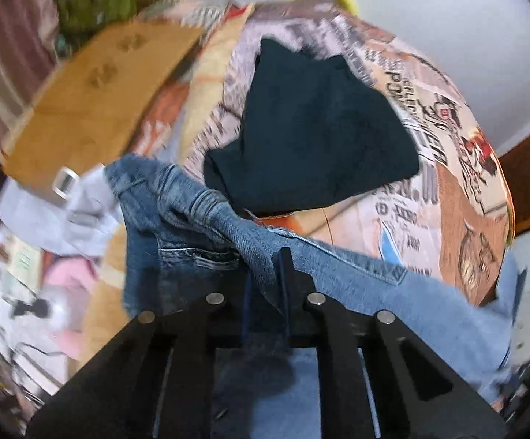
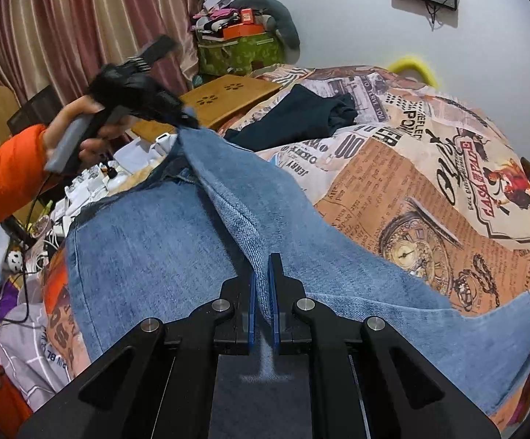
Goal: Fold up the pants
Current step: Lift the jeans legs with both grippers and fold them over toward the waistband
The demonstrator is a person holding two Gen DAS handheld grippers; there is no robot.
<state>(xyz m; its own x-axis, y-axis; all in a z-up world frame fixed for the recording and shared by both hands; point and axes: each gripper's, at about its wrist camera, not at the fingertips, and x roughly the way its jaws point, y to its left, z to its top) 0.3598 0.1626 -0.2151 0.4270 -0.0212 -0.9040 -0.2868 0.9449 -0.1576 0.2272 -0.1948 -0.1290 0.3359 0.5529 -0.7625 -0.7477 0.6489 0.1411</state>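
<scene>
Blue jeans (image 2: 177, 241) are held up over the bed, stretched between my two grippers. My right gripper (image 2: 264, 274) is shut on a fold of the denim near one end. My left gripper (image 1: 281, 263) is shut on the jeans (image 1: 338, 274) near the waistband and pocket; in the right wrist view it shows at the upper left (image 2: 188, 120), held by a hand with an orange sleeve, pinching the jeans' far end. The left wrist view is motion-blurred.
The bed has a newspaper-print cover (image 2: 429, 168). A dark folded garment (image 1: 312, 135) lies on it beyond the jeans. A wooden lap desk (image 2: 228, 98) sits at the back. Clutter of cables, bags and papers (image 2: 30, 248) lies at the left.
</scene>
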